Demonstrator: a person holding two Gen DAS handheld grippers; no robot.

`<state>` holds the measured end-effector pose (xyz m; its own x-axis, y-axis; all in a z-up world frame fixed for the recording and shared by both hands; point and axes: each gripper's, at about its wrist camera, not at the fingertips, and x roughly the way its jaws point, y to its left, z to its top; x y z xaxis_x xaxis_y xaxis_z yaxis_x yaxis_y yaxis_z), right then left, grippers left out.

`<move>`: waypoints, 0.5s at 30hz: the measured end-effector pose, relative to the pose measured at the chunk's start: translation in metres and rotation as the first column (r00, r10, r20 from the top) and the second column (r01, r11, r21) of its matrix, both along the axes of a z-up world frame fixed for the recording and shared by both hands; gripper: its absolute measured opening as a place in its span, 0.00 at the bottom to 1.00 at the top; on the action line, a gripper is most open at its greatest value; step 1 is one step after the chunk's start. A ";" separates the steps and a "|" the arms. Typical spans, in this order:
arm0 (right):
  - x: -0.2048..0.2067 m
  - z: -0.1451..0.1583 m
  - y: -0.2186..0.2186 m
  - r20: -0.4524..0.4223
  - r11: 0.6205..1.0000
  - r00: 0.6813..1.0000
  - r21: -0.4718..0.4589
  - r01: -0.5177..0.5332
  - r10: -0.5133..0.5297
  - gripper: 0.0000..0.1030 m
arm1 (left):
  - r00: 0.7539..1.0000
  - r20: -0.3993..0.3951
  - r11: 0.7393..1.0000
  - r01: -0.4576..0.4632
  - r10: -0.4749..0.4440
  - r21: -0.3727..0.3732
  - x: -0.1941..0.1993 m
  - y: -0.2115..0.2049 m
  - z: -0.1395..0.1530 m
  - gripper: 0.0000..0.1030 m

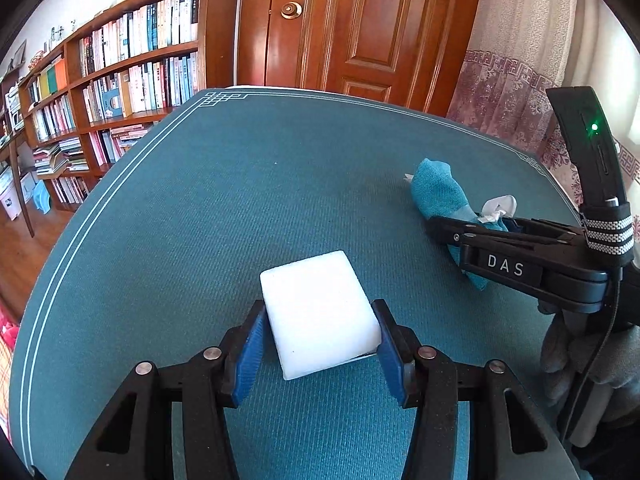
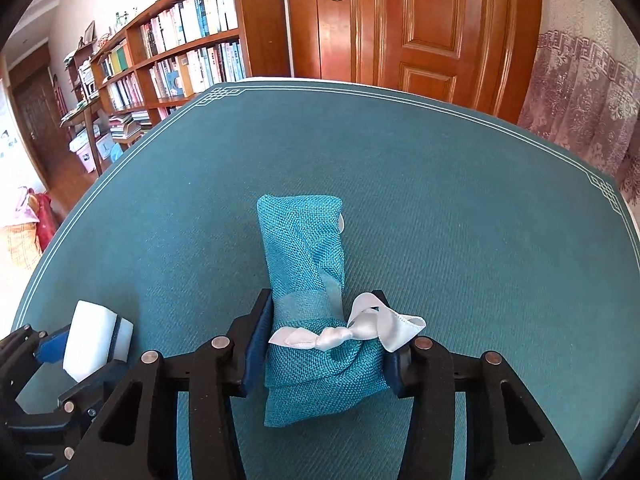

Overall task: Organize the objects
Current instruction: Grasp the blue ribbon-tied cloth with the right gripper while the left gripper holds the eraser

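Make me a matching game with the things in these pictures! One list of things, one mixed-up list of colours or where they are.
Things:
1. white block
2. teal pouch
3. ribbon
4. door

Matches:
A. tied around the pouch in a bow
B. brown wood, behind the table
C. between the left hand-held gripper's pads
D. between the right hand-held gripper's pads

Pairs: 1-C, 2-D, 3-A, 4-B

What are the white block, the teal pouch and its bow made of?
White block: looks like dense foam, matte, soft rounded edges; could be a sponge. Teal pouch: coarse woven fabric, burlap-like, its weave plainly visible. Bow: white satin-like ribbon with a slight sheen.
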<state>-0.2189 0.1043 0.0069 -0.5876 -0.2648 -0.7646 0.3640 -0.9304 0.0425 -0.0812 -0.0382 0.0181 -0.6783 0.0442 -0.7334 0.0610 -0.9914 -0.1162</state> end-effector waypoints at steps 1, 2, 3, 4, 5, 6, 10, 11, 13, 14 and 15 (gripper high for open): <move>0.003 0.000 0.001 0.004 1.000 1.000 -0.006 0.005 -0.005 0.46 | 1.000 -0.002 1.000 0.003 -0.003 0.001 0.001 0.000 0.000 0.53; 0.006 0.000 0.003 0.008 1.000 1.000 -0.011 0.011 -0.011 0.45 | 1.000 -0.003 1.000 0.006 -0.006 0.001 0.001 0.000 0.000 0.53; 0.009 0.001 0.005 0.012 1.000 1.000 -0.014 0.018 -0.018 0.45 | 1.000 -0.005 1.000 0.009 -0.009 0.002 0.002 0.001 0.001 0.53; 0.013 0.001 0.007 0.016 1.000 1.000 -0.016 0.024 -0.023 0.45 | 1.000 -0.007 1.000 0.011 -0.011 0.003 0.002 0.001 0.001 0.53; 0.016 0.002 0.009 0.021 0.999 0.999 -0.023 0.029 -0.028 0.45 | 1.000 -0.009 1.000 0.014 -0.014 0.005 0.002 0.001 0.002 0.53; 0.020 0.002 0.012 0.028 0.999 0.999 -0.032 0.035 -0.034 0.45 | 1.000 -0.011 1.000 0.017 -0.017 0.005 0.002 0.001 0.002 0.53; 0.035 0.003 0.024 0.045 0.998 0.998 -0.042 0.054 -0.052 0.45 | 0.999 -0.019 1.000 0.029 -0.029 0.005 0.004 0.004 0.004 0.53; 0.040 0.003 0.027 0.046 0.997 0.997 -0.041 0.059 -0.057 0.45 | 0.999 -0.020 0.999 0.033 -0.033 0.004 0.004 0.005 0.005 0.53; 0.048 0.003 0.032 0.050 0.997 0.997 -0.042 0.069 -0.066 0.45 | 0.999 -0.023 0.999 0.041 -0.041 0.003 0.005 0.007 0.005 0.53; 0.053 0.003 0.035 0.051 0.996 0.996 -0.044 0.075 -0.073 0.45 | 0.999 -0.024 0.999 0.045 -0.045 0.001 0.006 0.009 0.005 0.53; 0.056 0.004 0.038 0.053 0.996 0.995 -0.047 0.081 -0.079 0.45 | 0.998 -0.025 0.999 0.050 -0.050 -0.001 0.007 0.010 0.005 0.53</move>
